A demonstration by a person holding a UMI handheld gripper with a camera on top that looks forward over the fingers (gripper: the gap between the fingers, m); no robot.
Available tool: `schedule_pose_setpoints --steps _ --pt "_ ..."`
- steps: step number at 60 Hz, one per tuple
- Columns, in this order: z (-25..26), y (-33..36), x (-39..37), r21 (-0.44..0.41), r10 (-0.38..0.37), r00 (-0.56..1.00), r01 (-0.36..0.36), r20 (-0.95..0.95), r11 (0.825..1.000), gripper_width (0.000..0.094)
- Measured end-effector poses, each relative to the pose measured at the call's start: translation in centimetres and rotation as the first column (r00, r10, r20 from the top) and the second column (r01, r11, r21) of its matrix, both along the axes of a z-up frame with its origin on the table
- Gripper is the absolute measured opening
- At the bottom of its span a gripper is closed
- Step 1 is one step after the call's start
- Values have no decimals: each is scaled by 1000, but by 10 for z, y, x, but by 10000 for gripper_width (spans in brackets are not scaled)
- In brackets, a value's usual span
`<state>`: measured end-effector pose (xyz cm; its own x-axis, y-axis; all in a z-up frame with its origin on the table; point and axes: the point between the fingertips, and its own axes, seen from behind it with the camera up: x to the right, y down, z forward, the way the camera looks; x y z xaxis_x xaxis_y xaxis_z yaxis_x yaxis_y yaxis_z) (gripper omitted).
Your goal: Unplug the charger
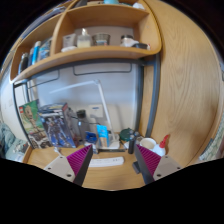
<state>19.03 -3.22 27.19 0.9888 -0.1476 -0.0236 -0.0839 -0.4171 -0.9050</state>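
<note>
Gripper view: the hand-held gripper (110, 160) is held released, its two pink pads (80, 158) spread apart with nothing between them, above a wooden tabletop (105, 178) on which a flat white object (106, 161) lies just ahead of the fingers. No charger can be picked out with certainty; it is judged to lie among the clutter of bottles (70, 130) beyond the fingers, below the wooden shelf (95, 55), so the wide opening is probably kept ready for an approach.
</note>
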Motion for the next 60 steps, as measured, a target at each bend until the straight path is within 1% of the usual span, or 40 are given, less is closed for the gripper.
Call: schedule_pose_setpoints --steps 5,12,20,28,43,60 --pt "9 -27 -37 32 26 1000 -26 -14 999 855" --pt "2 -62 -89 40 60 997 -59 -39 997 858" --pt "-24 -99 -143 -4 102 993 -102 -63 995 855" --pt "-48 -127 -179 -38 142 988 -144 -63 989 859" --pt "-71 -154 -203 -67 180 983 -182 -32 981 860" --pt "-74 -163 -214 -67 192 981 -194 -29 979 861"
